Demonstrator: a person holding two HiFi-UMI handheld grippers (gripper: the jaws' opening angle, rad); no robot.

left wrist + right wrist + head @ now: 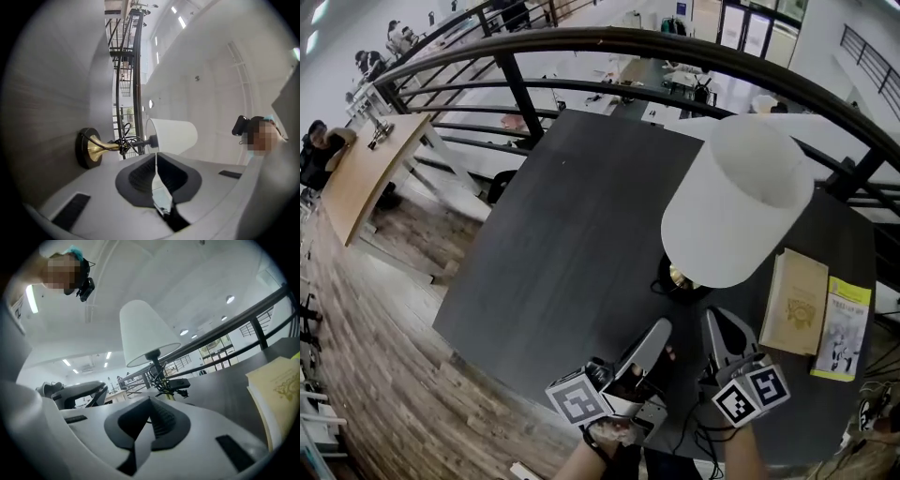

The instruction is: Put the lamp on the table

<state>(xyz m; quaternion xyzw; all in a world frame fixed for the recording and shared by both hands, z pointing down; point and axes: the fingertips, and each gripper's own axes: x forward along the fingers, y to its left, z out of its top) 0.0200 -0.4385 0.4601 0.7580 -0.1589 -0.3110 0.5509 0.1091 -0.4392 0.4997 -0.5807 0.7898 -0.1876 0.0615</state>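
Observation:
A lamp with a white shade (736, 202), a brass stem and a black base (680, 278) stands upright on the dark table (581, 225), right of its middle. A black cord is bundled round the stem (123, 142). Both grippers hover near the table's front edge, just short of the lamp and apart from it. My left gripper (661, 328) points at the base, its jaws together with nothing between them (155, 157). My right gripper (717, 319) sits beside it, also shut and empty (150, 401). In the right gripper view the lamp shade (143, 333) rises ahead.
A tan book (795, 300) and a yellow-green booklet (844, 328) lie on the table right of the lamp. A black curved railing (628, 42) runs behind the table. Wooden floor (394, 356) lies to the left, with a wooden desk (366, 173) farther off.

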